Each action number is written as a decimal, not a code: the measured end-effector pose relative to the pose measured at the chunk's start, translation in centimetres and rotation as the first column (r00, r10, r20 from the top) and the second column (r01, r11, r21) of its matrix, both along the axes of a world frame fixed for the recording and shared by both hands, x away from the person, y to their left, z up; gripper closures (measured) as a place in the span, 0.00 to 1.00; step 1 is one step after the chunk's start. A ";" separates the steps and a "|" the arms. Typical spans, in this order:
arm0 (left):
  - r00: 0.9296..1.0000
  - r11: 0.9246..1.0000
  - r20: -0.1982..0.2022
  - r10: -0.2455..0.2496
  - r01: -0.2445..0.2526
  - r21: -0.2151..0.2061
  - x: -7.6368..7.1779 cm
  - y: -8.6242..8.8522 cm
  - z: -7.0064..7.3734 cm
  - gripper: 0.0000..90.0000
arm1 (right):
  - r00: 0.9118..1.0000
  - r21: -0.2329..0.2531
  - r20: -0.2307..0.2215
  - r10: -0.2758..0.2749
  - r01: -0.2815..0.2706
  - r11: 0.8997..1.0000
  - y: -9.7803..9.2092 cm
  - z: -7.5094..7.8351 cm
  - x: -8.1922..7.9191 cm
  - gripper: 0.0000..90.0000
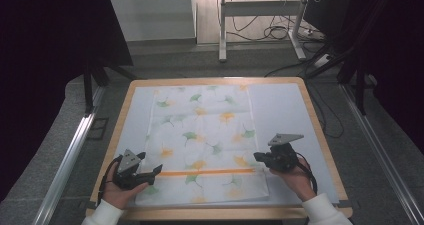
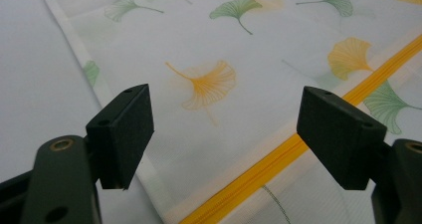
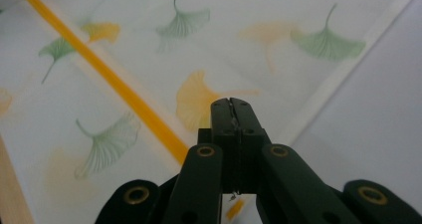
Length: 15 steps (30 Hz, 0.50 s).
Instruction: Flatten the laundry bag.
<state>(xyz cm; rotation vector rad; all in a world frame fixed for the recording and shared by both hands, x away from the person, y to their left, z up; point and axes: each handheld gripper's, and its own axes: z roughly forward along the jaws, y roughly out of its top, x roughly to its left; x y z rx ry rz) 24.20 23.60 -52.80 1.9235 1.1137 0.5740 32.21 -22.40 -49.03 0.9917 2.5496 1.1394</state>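
A white cloth printed with green and orange ginkgo leaves lies flat on the table. An orange zipper runs across it near the front edge. My left gripper is at the cloth's left edge by the zipper's end. In the left gripper view it stands open, with the cloth and zipper below the jaws. My right gripper hovers at the cloth's right side just above the zipper's end. In the right gripper view it is shut over the zipper, with nothing visible between the jaws.
The cloth rests on a pale mat covering a wooden table. Bare mat lies to the cloth's left and right. Beyond the table are a grey floor, cables and a white desk frame.
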 end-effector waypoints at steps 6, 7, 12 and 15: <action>1.000 1.000 0.018 -0.014 0.014 -0.003 0.0 -0.5 0.2 0.24 | 0.999 -0.012 -0.035 -0.013 0.013 1.000 -1.0 -1.1 -1.9 0.99; 1.000 1.000 0.021 -0.019 0.019 -0.003 -0.1 -0.6 0.3 0.24 | 0.999 -0.015 -0.034 -0.014 0.013 1.000 -1.1 -1.1 -2.2 0.99; 0.999 0.999 0.004 -0.047 0.047 -0.023 0.0 -1.2 0.9 0.26 | 0.999 -0.015 -0.035 -0.008 0.007 1.000 -1.2 -1.2 -3.3 0.99; 0.998 0.998 0.000 -0.066 0.066 -0.015 0.3 -1.8 1.2 0.27 | 0.999 -0.019 -0.035 -0.008 0.007 1.000 -1.2 -1.3 -3.2 0.99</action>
